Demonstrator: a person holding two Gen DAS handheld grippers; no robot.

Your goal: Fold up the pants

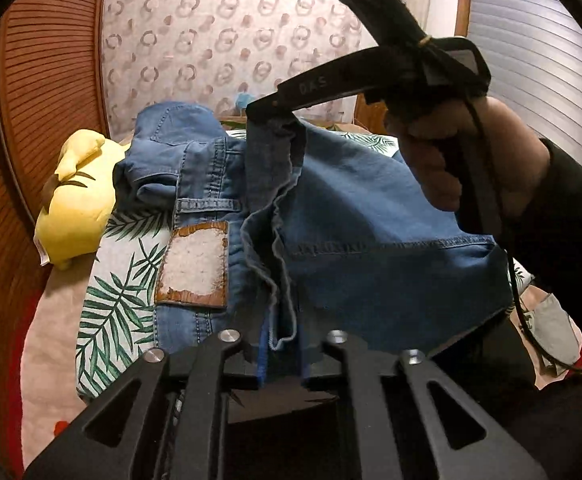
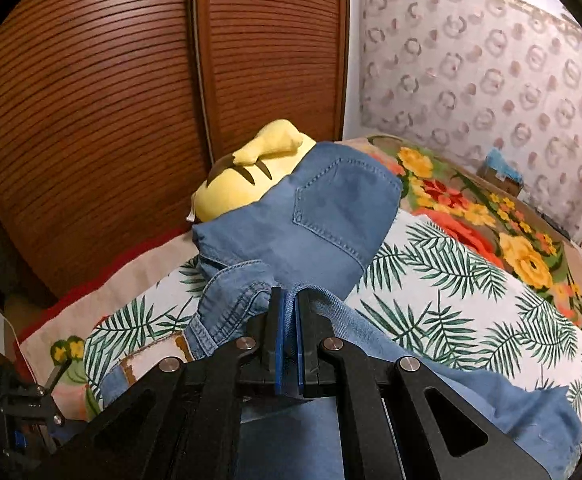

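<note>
Blue denim pants (image 1: 355, 216) lie on the bed, waistband with a worn leather patch (image 1: 193, 266) at the left. My left gripper (image 1: 281, 344) is shut on a fold of the hem, its fingertips hidden by the cloth. My right gripper (image 1: 269, 110) shows in the left wrist view, shut on another denim edge and holding it up above the pants. In the right wrist view the pants (image 2: 331, 216) show a back pocket, and my right gripper (image 2: 289, 304) pinches a denim edge between its blue pads (image 2: 279, 344).
A palm-leaf sheet (image 2: 471, 296) covers the bed, with a floral blanket (image 2: 491, 216) behind. A yellow plush toy (image 2: 251, 176) lies against the slatted wooden wardrobe doors (image 2: 131, 100). A patterned wall (image 1: 231, 40) and a shuttered window (image 1: 531, 64) stand behind.
</note>
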